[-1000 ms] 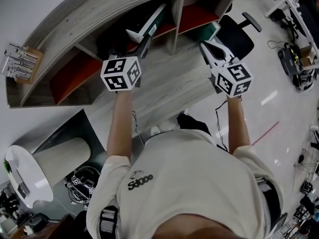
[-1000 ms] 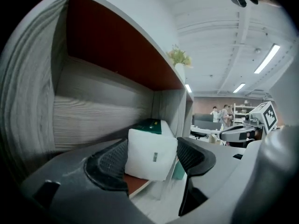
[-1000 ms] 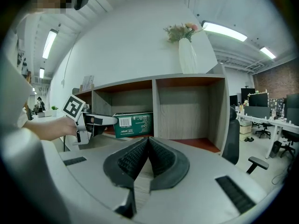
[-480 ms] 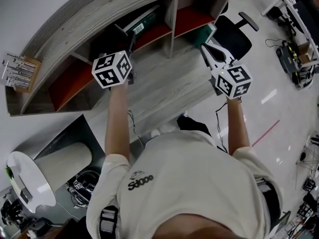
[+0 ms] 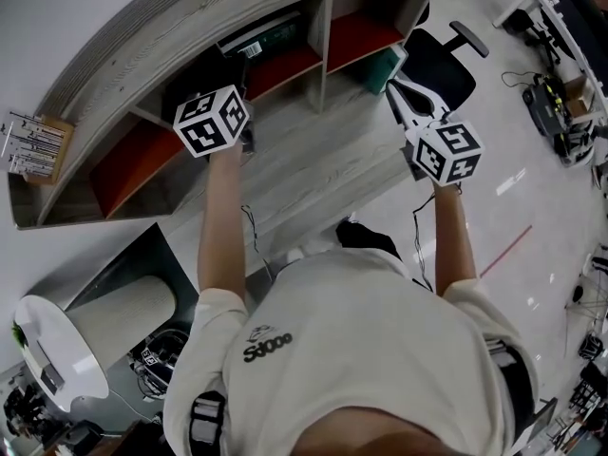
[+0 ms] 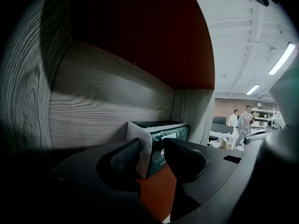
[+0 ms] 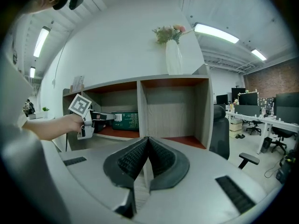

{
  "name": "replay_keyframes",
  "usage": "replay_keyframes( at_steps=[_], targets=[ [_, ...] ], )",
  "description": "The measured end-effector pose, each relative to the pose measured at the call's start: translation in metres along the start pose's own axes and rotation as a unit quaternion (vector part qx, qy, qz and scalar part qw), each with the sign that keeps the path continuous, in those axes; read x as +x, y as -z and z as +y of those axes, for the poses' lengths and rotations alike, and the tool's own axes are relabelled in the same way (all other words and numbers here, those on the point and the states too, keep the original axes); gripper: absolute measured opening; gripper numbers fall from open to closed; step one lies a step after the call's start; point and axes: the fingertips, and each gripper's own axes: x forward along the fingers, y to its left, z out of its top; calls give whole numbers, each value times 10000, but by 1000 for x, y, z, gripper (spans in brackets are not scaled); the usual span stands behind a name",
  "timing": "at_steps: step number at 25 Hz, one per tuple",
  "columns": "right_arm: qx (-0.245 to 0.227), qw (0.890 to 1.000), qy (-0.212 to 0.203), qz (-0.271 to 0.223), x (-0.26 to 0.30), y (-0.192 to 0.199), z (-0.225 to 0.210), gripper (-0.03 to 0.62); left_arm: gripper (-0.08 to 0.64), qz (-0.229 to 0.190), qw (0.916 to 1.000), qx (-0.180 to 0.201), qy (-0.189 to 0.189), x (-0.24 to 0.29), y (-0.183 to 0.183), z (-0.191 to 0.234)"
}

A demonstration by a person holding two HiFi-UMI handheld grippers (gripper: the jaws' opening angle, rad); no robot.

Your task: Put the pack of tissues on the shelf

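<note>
The pack of tissues [image 6: 166, 134], dark green with a white end flap, lies on the red floor of the wooden shelf's [image 5: 323, 50] middle compartment. My left gripper [image 6: 152, 155] reaches into that compartment. Its jaws are closing, and only the pack's white flap stands between them, with a gap on the right side. In the head view the pack [image 5: 261, 38] shows just beyond the left gripper [image 5: 242, 82]. The right gripper view shows the pack [image 7: 125, 120] in front of the left gripper [image 7: 105, 117]. My right gripper [image 7: 148, 143] is shut and empty, held before the shelf's right compartment [image 5: 391, 88].
A black office chair [image 5: 446, 65] stands to the right of the shelf. A white vase with flowers [image 7: 174, 55] sits on the shelf top. A white round table [image 5: 47, 340] is at the lower left. People stand far off [image 6: 243, 122].
The left gripper has moved forward into the middle compartment. The pack, held tilted a second ago, now lies flat on the red floor, and the jaws have narrowed. The right gripper stayed put.
</note>
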Motion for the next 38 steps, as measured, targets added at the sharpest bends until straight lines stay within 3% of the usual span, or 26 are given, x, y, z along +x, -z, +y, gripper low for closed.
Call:
replay_keyframes(
  at_steps=[4,7,11,14,22,27,38],
  targets=[
    [-122,9996,233,111,-7,-6,8,2,177,43,9998,188,84,-9,3,-3],
    [-304,9987,386,113,-21,-14,22,2,187,16,9973,696,242,-28,2,-17],
    [-335,9977,576,-97,-49,-22,42,2,138,-95,9883,1255,858,-60,6,-48],
    [-498,9964,657,-194,-70,-26,64,1,97,-20,9836,1349,1195,-87,20,-60],
    [-909,9924,809,-156,-118,-22,125,0,21,105,9715,1727,1620,-172,44,-69],
    [-1138,9887,942,-245,-138,-29,162,0,18,-67,9650,1933,1772,-224,37,-72],
    [-1410,9832,1077,-431,-169,-43,214,0,18,-398,9563,2012,2084,-299,17,-79]
  ],
)
